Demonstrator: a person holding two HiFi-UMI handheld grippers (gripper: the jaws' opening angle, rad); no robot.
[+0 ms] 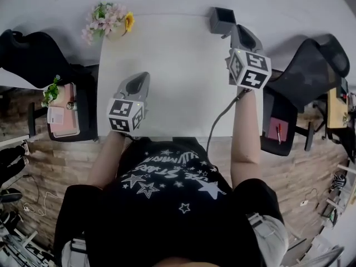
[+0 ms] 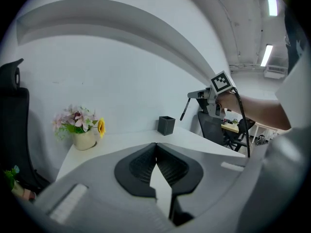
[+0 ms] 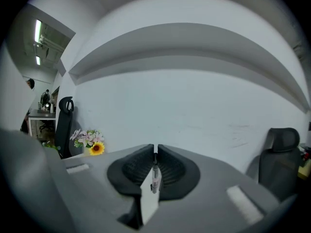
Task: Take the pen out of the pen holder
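Observation:
The dark square pen holder (image 1: pixel 222 20) stands at the far right corner of the white table (image 1: pixel 178 82); it also shows in the left gripper view (image 2: pixel 166 125). My right gripper (image 1: pixel 233 36) hovers just beside and above the holder, shut on a thin pen (image 3: pixel 154 177) that runs between its pads. From the left gripper view, that pen (image 2: pixel 183 111) hangs down from the right gripper (image 2: pixel 197 95), clear above the holder. My left gripper (image 1: pixel 139 85) is over the table's near left part, its jaws (image 2: pixel 155 147) shut with nothing in them.
A vase of flowers (image 1: pixel 108 18) stands at the table's far left corner, seen also in the left gripper view (image 2: pixel 82 130). Black office chairs stand at the left (image 1: pixel 33 54) and right (image 1: pixel 311 65) of the table. A white wall lies behind.

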